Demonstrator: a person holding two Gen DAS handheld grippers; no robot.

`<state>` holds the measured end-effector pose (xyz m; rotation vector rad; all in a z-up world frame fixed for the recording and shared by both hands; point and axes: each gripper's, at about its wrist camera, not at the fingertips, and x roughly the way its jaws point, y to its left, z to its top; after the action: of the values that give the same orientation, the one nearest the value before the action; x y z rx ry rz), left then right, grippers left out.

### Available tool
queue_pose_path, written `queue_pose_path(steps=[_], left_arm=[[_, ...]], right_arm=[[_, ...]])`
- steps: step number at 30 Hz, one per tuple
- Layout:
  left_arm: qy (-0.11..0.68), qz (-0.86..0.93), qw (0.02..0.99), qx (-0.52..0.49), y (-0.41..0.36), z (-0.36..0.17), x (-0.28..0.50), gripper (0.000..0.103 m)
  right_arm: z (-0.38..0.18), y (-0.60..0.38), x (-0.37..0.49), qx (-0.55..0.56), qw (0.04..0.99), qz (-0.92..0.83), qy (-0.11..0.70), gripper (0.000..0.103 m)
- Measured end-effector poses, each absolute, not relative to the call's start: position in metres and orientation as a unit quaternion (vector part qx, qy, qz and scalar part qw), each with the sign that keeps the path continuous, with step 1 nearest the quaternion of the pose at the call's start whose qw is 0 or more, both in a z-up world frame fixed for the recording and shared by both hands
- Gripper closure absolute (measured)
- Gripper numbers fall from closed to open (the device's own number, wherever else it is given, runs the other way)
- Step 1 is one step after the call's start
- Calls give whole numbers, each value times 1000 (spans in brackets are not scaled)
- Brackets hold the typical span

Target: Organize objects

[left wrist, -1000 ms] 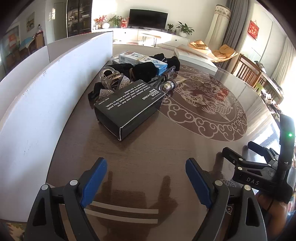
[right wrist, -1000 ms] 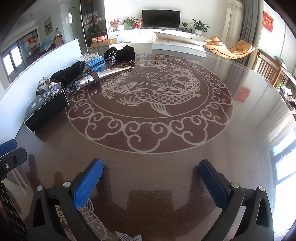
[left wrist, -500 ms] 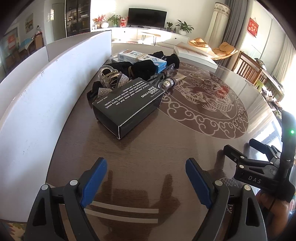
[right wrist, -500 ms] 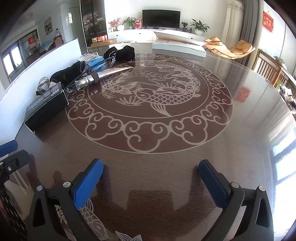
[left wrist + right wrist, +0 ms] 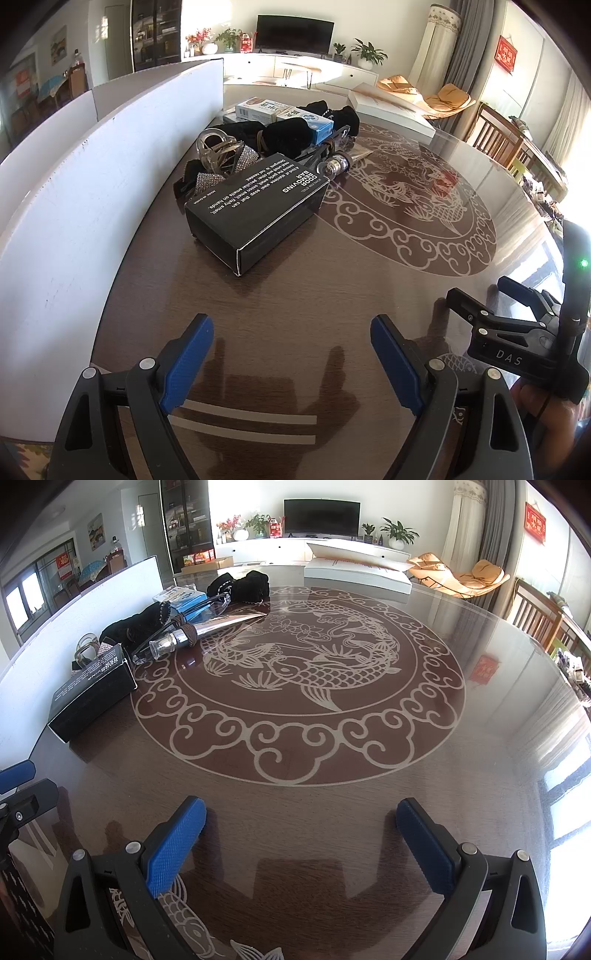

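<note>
Both grippers stand with jaws wide apart and nothing between the pads: the left gripper (image 5: pixel 291 354) and the right gripper (image 5: pixel 301 834) hover over bare table (image 5: pixel 480 775) surface. The objects to be organized lie clustered ahead of the left gripper's fingers and to their left, against the white board (image 5: pixel 74 206); from the right gripper's fingers they sit well ahead and far to the left. Nearest the left fingers is the black box (image 5: pixel 255 206), lying flat with one corner toward them. Beyond it, packed close or touching, are a clear hair clip (image 5: pixel 216 146), black fabric items (image 5: pixel 284 134), a clear-and-metal stopper-like piece (image 5: pixel 334 166) and small blue-and-white cartons (image 5: pixel 280 112). Risks, as judged from this layout: the tabletop looks glossy, so an off-centre pad contact on the box would likely slide or rotate it into the pile rather than seat it between the pads. The box appears nearly as wide as the jaw opening; approaching across its long side may fail to straddle it. Reaching over the box for the smaller items risks snagging fabric or knocking the rounded stopper piece, which could roll. The two grippers are near each other, so a crossing reach may cause collision.
</note>
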<state>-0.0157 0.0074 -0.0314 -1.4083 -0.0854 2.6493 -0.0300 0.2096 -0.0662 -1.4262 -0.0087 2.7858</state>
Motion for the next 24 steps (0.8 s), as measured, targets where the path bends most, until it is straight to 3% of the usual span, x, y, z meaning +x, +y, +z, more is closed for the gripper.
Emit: queue_pose_path(steps=[24], left_arm=[[-29, 881, 71, -468, 6, -32, -15, 16]], right_arm=[[-66, 210, -30, -456, 6, 890, -3, 0]])
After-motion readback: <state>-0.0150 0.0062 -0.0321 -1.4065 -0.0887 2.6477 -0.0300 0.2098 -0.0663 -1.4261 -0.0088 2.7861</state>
